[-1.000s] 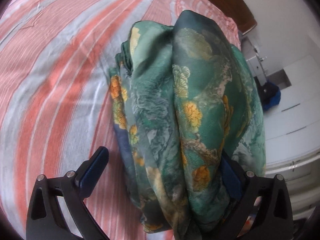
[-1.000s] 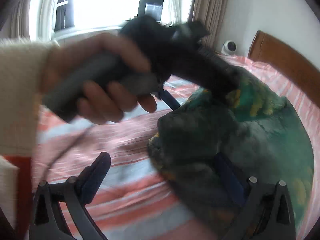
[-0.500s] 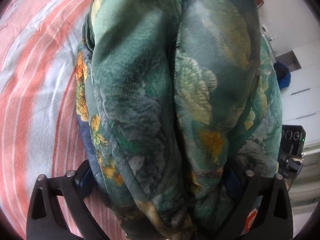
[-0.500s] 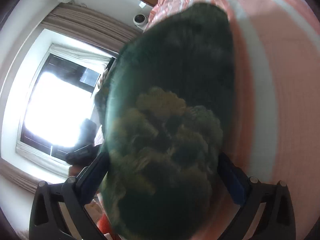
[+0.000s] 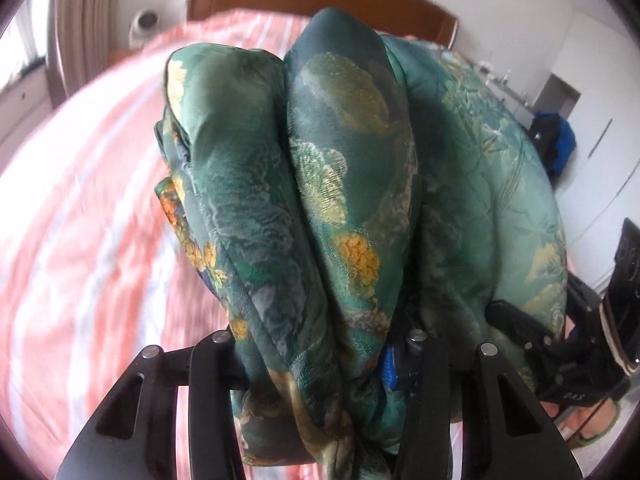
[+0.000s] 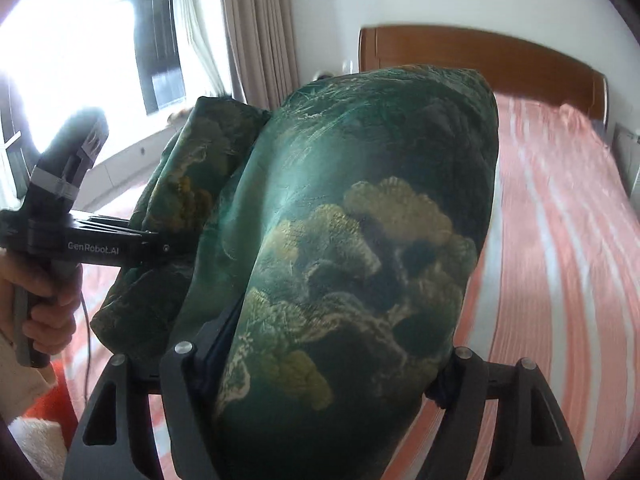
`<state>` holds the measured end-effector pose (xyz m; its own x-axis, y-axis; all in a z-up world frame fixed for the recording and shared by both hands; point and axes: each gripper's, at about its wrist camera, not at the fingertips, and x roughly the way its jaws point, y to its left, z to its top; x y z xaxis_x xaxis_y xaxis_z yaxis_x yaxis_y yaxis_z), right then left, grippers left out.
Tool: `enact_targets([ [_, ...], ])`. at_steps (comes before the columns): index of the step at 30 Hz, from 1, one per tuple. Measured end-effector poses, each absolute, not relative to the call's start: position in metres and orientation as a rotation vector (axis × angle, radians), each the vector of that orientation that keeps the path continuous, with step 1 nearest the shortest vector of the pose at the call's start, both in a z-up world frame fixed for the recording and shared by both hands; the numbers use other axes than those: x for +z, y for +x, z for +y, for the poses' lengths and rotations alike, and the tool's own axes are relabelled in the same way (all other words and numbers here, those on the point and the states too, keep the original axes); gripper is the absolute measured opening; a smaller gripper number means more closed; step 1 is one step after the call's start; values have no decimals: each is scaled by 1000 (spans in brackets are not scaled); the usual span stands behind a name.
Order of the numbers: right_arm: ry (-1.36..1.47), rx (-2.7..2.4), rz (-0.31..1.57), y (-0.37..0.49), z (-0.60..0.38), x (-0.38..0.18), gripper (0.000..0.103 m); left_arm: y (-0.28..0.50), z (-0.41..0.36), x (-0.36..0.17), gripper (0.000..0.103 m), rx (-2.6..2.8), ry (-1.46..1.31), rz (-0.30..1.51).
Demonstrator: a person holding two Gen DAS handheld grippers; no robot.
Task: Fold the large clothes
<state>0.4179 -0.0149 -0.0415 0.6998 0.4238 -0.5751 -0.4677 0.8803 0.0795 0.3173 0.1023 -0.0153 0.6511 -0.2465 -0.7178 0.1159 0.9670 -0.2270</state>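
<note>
My left gripper (image 5: 320,364) is closing, its jaws pressed on a thick bundle of the green floral garment (image 5: 320,200), which bulges up and away from them. My right gripper (image 6: 320,364), also closing, clamps another fold of the same garment (image 6: 360,240) between its jaws. The garment hangs above the striped pink bedsheet (image 6: 560,240); the wooden headboard (image 6: 480,56) stands beyond it, and the curtained window (image 6: 160,60) to its left.
</note>
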Motion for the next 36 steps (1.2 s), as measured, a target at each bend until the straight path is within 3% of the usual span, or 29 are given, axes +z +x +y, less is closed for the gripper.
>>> enact_targets([
  [4,-19,504,566,452,-24,-13,75,348,86,17,49,-190,-127,753],
  [7,69,509,591,498,-43,-5,79,386,83,12,78,-164,-114,738],
  [8,149,505,641,525,-55,-10,91,404,89,5,90,-150,-124,755],
  [9,196,490,690,541,-68,-16,102,414,96,-8,95,-109,-131,782],
  [10,237,424,743,557,-81,-26,102,418,99,-17,99,-54,-121,792],
  [15,200,316,757,545,-113,-46,103,376,120,-40,97,50,-86,767],
  [22,12,273,660,445,-108,-51,103,292,78,-13,103,115,22,655],
  [30,-54,128,445,329,-123,2,103,205,32,25,103,235,106,554],
  [36,-66,180,467,279,-114,15,103,161,21,31,103,173,40,573],
])
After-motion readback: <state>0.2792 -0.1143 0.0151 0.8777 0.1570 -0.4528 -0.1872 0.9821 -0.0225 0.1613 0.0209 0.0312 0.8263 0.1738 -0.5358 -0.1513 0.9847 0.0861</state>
